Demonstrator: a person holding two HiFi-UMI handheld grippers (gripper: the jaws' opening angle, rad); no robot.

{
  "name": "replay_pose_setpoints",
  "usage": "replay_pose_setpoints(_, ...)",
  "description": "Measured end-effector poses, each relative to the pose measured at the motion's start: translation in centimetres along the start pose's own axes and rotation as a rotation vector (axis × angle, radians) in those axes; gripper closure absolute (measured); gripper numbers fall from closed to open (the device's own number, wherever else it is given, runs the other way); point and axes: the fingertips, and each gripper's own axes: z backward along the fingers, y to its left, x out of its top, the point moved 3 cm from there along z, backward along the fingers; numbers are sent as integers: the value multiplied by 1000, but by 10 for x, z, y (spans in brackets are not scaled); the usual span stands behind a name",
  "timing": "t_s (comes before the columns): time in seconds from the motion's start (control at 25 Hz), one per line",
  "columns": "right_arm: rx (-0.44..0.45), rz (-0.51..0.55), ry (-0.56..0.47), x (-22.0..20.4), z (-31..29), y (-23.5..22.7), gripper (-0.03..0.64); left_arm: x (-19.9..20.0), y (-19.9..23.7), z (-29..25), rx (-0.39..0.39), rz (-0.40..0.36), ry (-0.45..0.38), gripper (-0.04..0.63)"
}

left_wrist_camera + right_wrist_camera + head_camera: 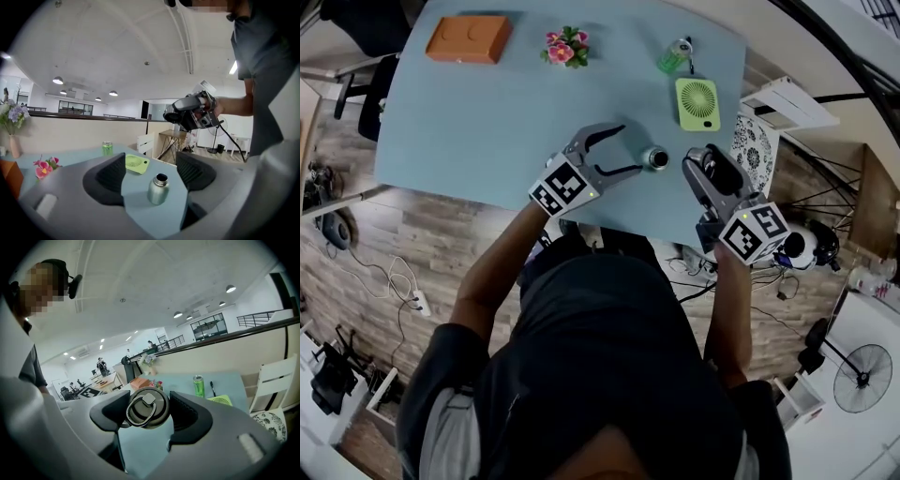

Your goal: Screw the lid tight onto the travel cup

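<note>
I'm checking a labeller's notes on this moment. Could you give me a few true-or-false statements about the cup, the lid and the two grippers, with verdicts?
1. The right gripper is shut on the lid. True.
2. The travel cup has a lid on it. False: its mouth is open.
3. The left gripper is clamped on the travel cup. False: its jaws are apart, and the cup stands free and upright on the table.
4. A green fan lies on the table. True.
</note>
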Motion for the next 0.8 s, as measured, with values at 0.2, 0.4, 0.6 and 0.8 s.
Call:
replay_pose_setpoints(0.2,2,2,44,-14,-10,-15,351,-32,-5,-27,-27,7,57,225)
replay_pose_setpoints(0.4,11,17,82,-30,-22,-27,351,-59,-10,-53,-52,6,113,216)
replay_pose_setpoints(0.6,20,30,123,-47,-34,-36,351,-79,-15,-72,-66,1,156,207)
replay_pose_setpoints(0.8,17,40,156,-63,-42,-45,351,-97,-20,-86,-83,0,184,199)
